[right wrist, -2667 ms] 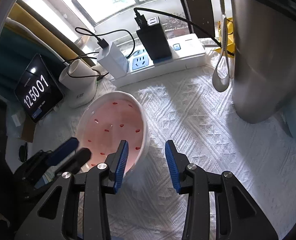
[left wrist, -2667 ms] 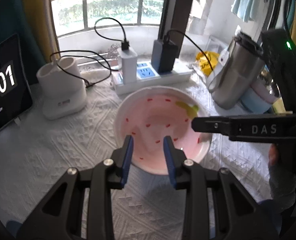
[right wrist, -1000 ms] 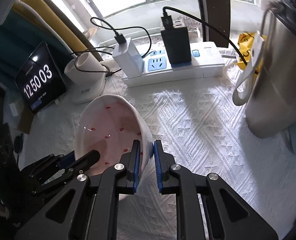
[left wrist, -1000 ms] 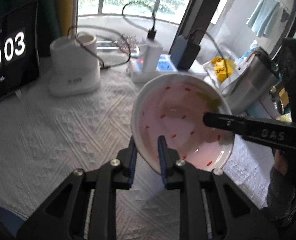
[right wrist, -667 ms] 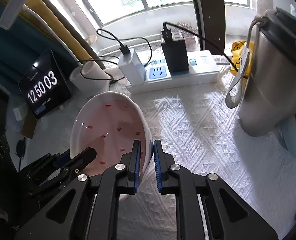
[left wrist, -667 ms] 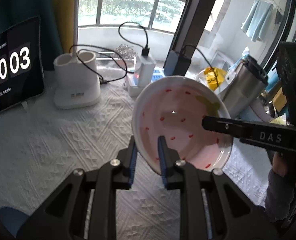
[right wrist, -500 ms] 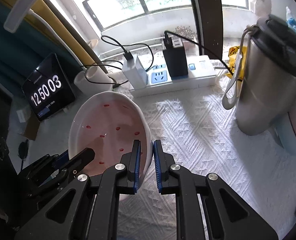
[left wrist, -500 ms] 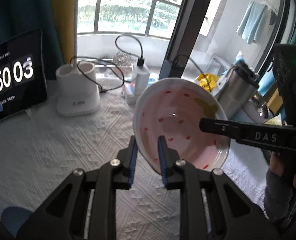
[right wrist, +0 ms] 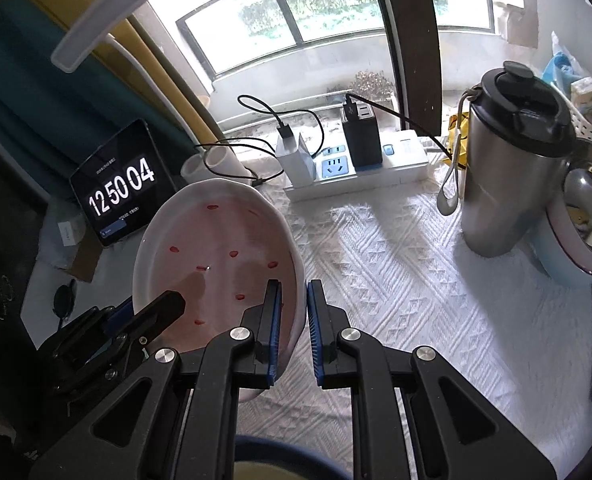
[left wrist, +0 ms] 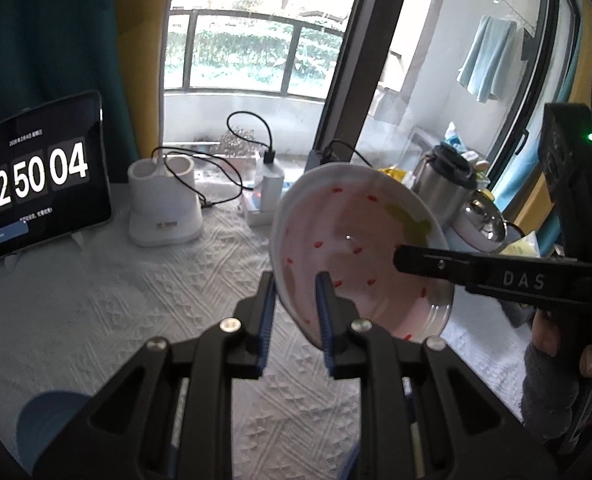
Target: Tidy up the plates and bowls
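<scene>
The left gripper [left wrist: 294,300] was clenched on the near rim of the pink bowl [left wrist: 351,240], one blue pad inside the wall and one outside, while the right gripper [right wrist: 294,312] pinched the opposite rim the same way, so the bowl hung tilted between the two, clear of the white tablecloth [left wrist: 116,300]. It looked like glazed ceramic: stiff, smooth, probably slick under rubber pads and likely to chip or break if dropped (a thin rim gives little to bite on). Holding it at two opposite edges seemed the sound choice, since one pinch alone would let such a weighty, shallow dish swing. Its inside was pale pink with small red flecks and a yellow-green patch near the far edge; the outside was white. Beyond it the cloth was quilted and matte, and a brushed steel tumbler [right wrist: 511,184], a white power strip [right wrist: 375,168] and a tablet clock [left wrist: 36,176] stood near the window.
</scene>
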`<state>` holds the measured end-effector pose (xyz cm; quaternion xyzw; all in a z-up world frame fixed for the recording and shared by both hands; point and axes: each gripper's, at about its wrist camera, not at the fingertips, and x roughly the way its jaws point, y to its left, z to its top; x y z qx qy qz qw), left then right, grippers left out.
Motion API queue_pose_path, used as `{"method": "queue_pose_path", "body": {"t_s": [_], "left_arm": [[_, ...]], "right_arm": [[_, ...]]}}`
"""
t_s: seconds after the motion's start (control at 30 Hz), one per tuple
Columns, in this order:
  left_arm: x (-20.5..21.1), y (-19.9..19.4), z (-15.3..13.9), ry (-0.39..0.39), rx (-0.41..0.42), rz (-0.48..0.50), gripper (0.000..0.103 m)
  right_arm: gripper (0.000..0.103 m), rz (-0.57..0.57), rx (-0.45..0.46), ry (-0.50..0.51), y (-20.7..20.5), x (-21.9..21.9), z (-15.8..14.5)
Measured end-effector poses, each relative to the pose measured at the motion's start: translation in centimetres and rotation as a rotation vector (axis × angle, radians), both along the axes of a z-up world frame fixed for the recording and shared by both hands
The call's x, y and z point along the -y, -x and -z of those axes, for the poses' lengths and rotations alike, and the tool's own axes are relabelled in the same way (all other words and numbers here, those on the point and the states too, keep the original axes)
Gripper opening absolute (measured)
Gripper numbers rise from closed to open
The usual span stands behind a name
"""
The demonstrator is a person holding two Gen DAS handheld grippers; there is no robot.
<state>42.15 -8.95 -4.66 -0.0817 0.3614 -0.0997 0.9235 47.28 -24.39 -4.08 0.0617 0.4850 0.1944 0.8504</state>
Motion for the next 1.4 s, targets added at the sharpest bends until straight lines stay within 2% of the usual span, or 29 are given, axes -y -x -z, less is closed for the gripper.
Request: {"method": "queue_pose_path", "body": {"t_s": [0.67, 1.4], "left_arm": [[-0.2, 5.9, -1.6, 0.011, 0.044, 0.020, 0.020], [0.5, 11.2, -1.4, 0.010, 0.049, 0.052, 0.020]], "right_arm": [[0.014, 0.008, 0.049, 0.011, 6.1, -0.3, -2.5], [0.014, 0.035, 0.054, 0.027, 12.3, 0.5, -2.3]]}}
